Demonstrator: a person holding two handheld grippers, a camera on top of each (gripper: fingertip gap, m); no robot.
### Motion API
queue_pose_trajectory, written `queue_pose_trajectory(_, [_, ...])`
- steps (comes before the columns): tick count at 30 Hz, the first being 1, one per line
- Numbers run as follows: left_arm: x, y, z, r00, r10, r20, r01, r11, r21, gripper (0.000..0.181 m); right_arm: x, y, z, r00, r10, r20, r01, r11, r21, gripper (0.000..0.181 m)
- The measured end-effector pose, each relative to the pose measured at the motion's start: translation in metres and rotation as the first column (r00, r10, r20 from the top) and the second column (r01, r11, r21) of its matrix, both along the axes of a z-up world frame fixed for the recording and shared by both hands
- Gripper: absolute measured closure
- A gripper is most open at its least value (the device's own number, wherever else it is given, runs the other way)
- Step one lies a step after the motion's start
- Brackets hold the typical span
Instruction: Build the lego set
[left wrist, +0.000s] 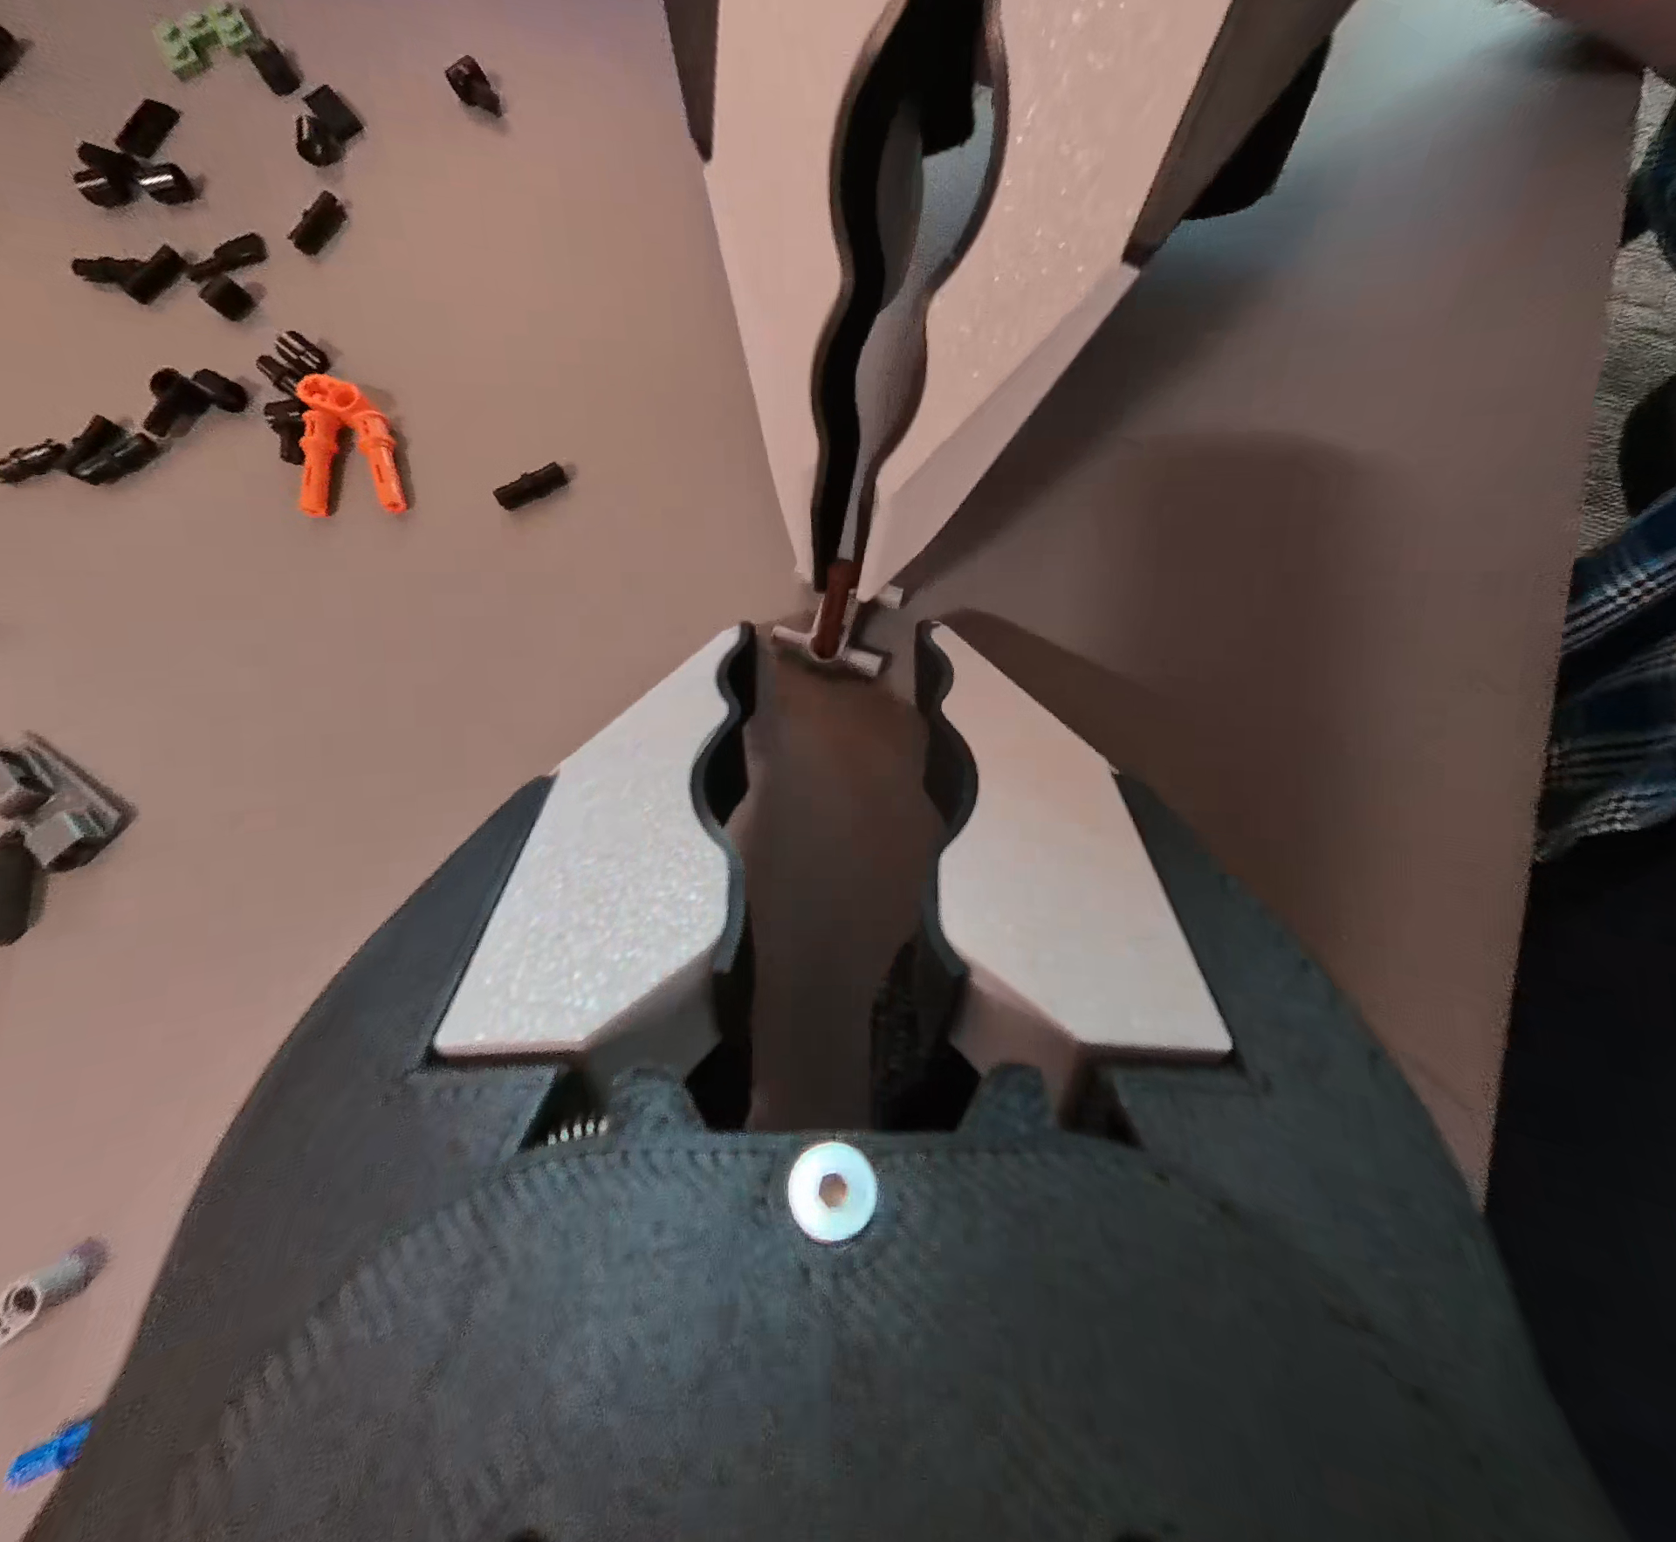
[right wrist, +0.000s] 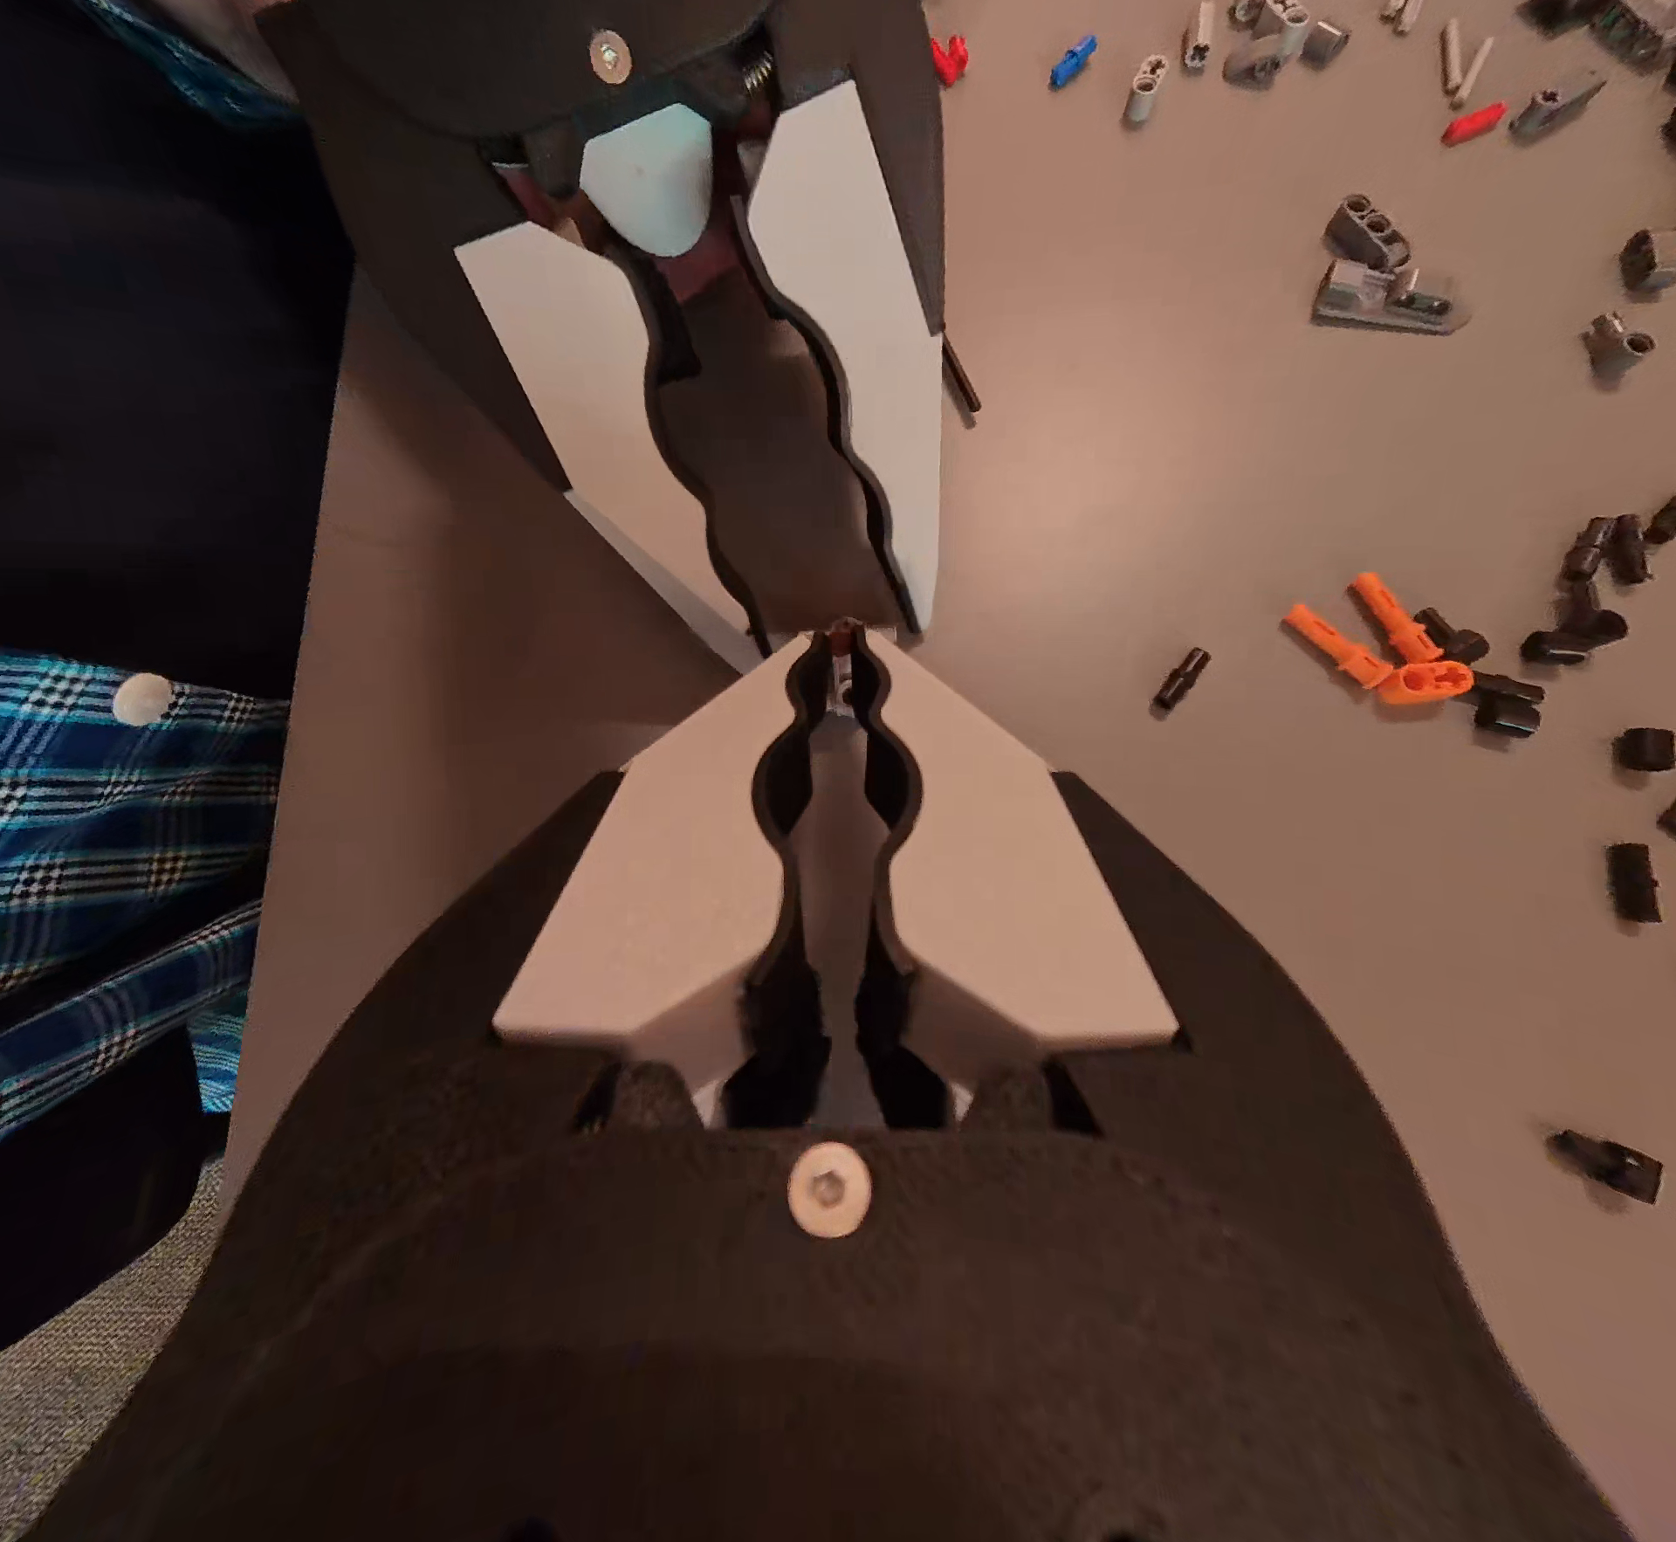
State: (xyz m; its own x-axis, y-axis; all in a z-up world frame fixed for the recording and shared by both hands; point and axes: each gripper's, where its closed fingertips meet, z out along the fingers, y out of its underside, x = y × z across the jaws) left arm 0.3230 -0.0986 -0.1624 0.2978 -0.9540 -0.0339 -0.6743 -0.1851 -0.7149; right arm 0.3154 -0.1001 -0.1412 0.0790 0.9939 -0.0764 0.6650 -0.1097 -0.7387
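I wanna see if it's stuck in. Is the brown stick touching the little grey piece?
Touching. The left wrist view shows the brown axle entering the hole of the grey T-shaped connector.

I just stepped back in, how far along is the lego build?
Early. Done: nothing assembled shows. In hand: the right gripper pinches a brown axle entering a grey connector at the open left gripper. Left: black pins and orange pieces lie loose.

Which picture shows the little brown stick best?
The left wrist view. There the brown stick pokes from the right tool into a small grey piece, clear against the table. In the right wrist view it is nearly hidden between that tool's closed tips.
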Motion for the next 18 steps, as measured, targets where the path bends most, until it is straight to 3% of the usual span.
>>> queue_pose_trajectory(1, [0.0002, 0.0003, -0.0001, 1.0, -0.001, 0.001, 0.001, 1.0, -0.004, 0.148, -0.0002, 0.0002, 0.0, 1.0, 0.0, 0.002, 0.0, 1.0, 0.0, 0.179])
queue_pose_trajectory(9, [-0.0013, 0.0021, 0.0001, 1.0, -0.005, -0.009, 0.005, 1.0, 0.026, 0.163, 0.0006, -0.001, -0.0006, 0.998, 0.007, 0.056, -0.008, 1.0, 0.025, 0.18])
queue_pose_trajectory(18, [-0.0011, -0.0015, 0.0005, 0.999, -0.02, -0.034, 0.022, 0.999, 0.048, 0.157, -0.0012, -0.0037, -0.0002, 0.979, 0.023, 0.202, -0.046, 0.993, 0.107, 0.18])
